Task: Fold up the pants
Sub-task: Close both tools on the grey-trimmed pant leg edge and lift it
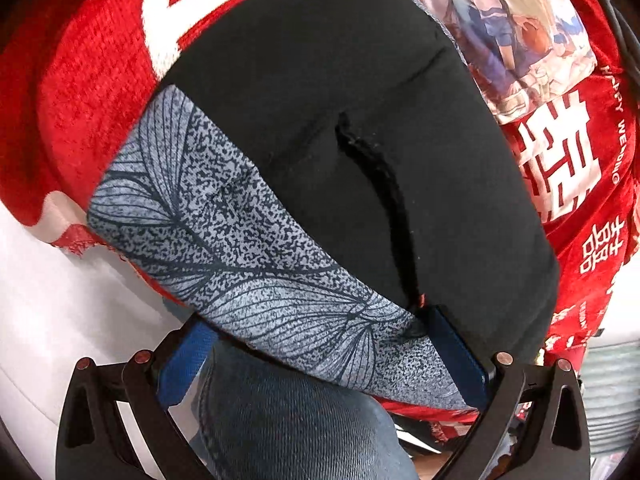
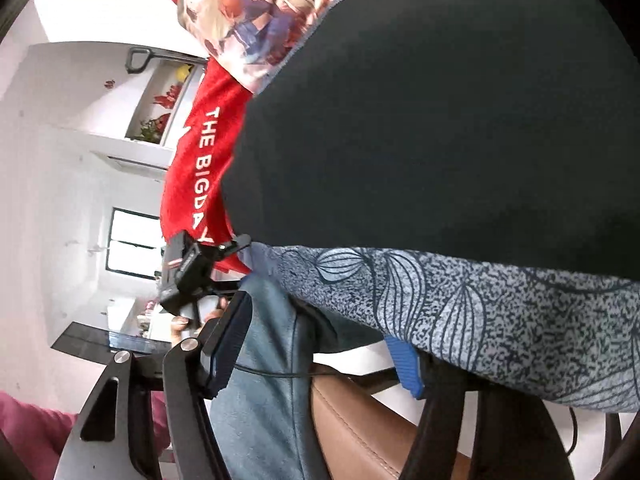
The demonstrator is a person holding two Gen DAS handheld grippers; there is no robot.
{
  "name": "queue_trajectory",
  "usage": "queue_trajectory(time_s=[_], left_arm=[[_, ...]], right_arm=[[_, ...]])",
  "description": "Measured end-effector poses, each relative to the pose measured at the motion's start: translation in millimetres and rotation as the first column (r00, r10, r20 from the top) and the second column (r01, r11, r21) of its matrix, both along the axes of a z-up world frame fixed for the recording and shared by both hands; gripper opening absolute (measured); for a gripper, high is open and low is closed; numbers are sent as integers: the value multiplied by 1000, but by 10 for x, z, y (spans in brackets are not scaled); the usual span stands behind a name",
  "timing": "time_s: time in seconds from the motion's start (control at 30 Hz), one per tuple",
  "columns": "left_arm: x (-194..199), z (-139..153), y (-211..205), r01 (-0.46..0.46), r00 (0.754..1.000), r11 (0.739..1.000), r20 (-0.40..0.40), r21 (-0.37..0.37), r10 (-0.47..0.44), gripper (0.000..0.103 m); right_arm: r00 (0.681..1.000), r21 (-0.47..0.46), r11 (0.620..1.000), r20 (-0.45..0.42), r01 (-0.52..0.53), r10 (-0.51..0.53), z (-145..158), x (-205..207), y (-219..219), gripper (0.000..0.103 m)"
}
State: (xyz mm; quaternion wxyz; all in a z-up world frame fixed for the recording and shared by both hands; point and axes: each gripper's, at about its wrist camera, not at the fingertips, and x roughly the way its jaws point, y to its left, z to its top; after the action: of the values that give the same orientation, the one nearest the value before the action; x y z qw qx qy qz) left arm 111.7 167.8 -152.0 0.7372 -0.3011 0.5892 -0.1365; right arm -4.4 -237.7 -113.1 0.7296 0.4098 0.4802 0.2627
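Note:
The black pants [image 1: 340, 112] with a grey leaf-patterned waistband [image 1: 224, 232] lie folded on a red blanket [image 1: 80, 92]. My left gripper [image 1: 320, 356] is at the waistband's near edge; its blue-padded fingers [image 1: 460, 352] stand wide apart, the band lying across the gap. In the right wrist view the pants [image 2: 440, 120] and waistband [image 2: 500, 308] fill the upper right. My right gripper [image 2: 324, 352] is open, its fingers [image 2: 406, 364] spread just under the waistband edge. The left gripper [image 2: 236, 250] shows at the band's far end.
The red blanket carries white lettering [image 2: 202, 172] and a printed picture [image 1: 516, 36]. The person's jeans-clad leg [image 1: 288, 420] is just below the grippers. A brown leather seat [image 2: 360, 432] and white walls with a window [image 2: 132, 240] lie beyond.

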Motion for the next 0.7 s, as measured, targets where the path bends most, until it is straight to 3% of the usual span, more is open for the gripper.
queue_trajectory(time_s=[0.13, 0.17, 0.2, 0.23, 0.27, 0.33, 0.37, 0.47, 0.5, 0.7], left_arm=[[-4, 30, 45, -37, 999, 999, 11, 1, 37, 103], [-3, 68, 41, -45, 999, 999, 24, 12, 45, 99], [-1, 98, 46, -51, 998, 999, 39, 16, 51, 94], [5, 128, 47, -58, 997, 998, 46, 22, 57, 91], [15, 160, 41, -68, 996, 997, 52, 35, 66, 87], [14, 211, 17, -71, 995, 996, 69, 61, 66, 80], [6, 266, -4, -68, 995, 995, 85, 77, 62, 70], [-9, 447, -7, -78, 992, 993, 108, 86, 68, 43], [-8, 492, 0, -85, 991, 992, 109, 92, 75, 38], [159, 940, -143, -88, 984, 991, 164, 99, 70, 38]], right_arm=[[999, 15, 1000, -35, 2, -2, 17, 22, -5, 67], [999, 21, 1000, -38, 5, -4, 13, 49, 4, 65], [999, 24, 1000, -46, 8, -7, 36, 65, -2, 48], [998, 23, 1000, -62, 11, -10, 7, 85, 0, 15], [995, 19, 1000, -94, 23, -21, -65, 129, 50, 4], [987, 69, 995, -147, 71, -60, -168, 121, 4, 4], [987, 60, 995, -145, 77, -67, -150, 110, 4, 4], [996, -25, 998, -65, 51, -53, 137, 117, 41, 4], [998, -37, 998, -37, 49, -50, 251, 132, 35, 4], [995, -26, 997, 79, 71, -69, 773, 306, -112, 4]])
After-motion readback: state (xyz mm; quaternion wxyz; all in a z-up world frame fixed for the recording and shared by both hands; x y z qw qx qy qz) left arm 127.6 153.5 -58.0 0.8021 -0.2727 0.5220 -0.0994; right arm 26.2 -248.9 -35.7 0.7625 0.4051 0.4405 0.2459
